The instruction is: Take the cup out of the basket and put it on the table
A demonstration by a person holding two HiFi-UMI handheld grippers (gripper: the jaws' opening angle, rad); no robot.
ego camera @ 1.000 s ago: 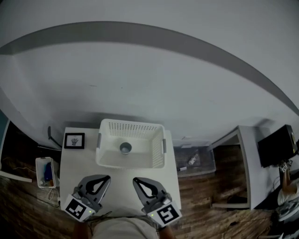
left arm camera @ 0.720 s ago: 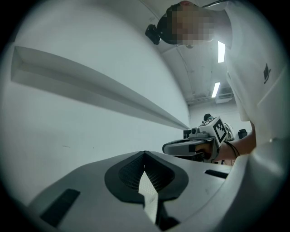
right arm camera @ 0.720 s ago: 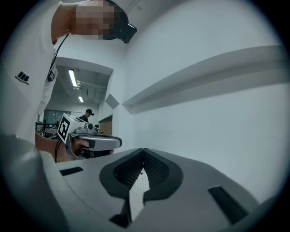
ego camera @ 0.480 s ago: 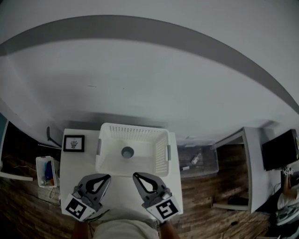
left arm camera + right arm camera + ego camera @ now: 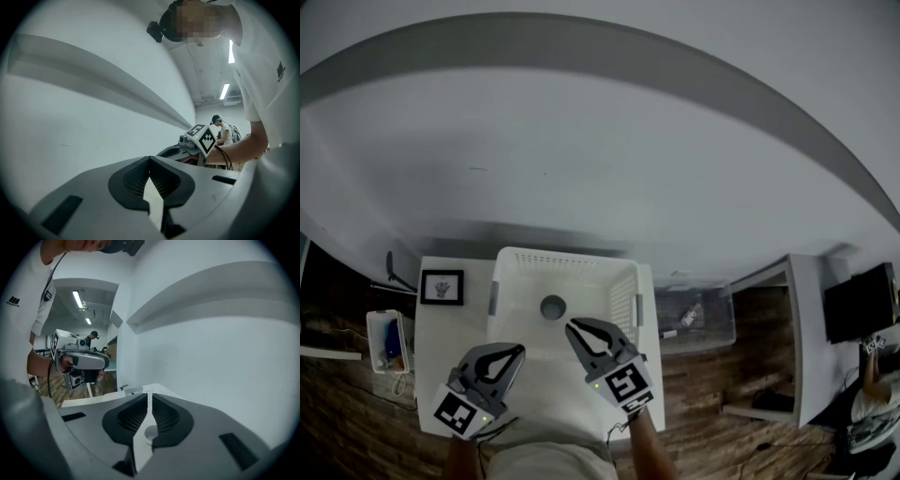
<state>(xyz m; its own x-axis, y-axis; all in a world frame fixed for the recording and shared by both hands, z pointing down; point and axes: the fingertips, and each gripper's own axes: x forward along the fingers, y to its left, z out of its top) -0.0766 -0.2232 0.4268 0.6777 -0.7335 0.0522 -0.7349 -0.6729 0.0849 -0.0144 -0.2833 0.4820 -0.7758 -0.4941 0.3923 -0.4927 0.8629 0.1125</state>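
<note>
A white perforated basket (image 5: 619, 305) stands on the white table (image 5: 441, 347). A small grey cup (image 5: 553, 307) sits upright on its floor, left of centre. My right gripper (image 5: 569, 325) is shut and empty; its tips reach over the basket's near rim, just right of the cup. In the right gripper view the cup (image 5: 150, 432) shows through the slit below the closed tips (image 5: 150, 393). My left gripper (image 5: 519, 349) is shut and empty over the table in front of the basket. In the left gripper view its tips (image 5: 150, 158) meet, with the right gripper (image 5: 199, 139) beyond.
A black picture frame (image 5: 442, 286) lies at the table's left back corner. On the floor stand a small bin (image 5: 382, 339) at the left and a clear storage box (image 5: 694, 317) at the right. Further right are a desk (image 5: 787, 328) and a dark monitor (image 5: 855, 300). A white wall rises behind.
My right gripper has moved forward and left, from the table's front to over the basket's near rim. The left gripper has stayed almost in place.
</note>
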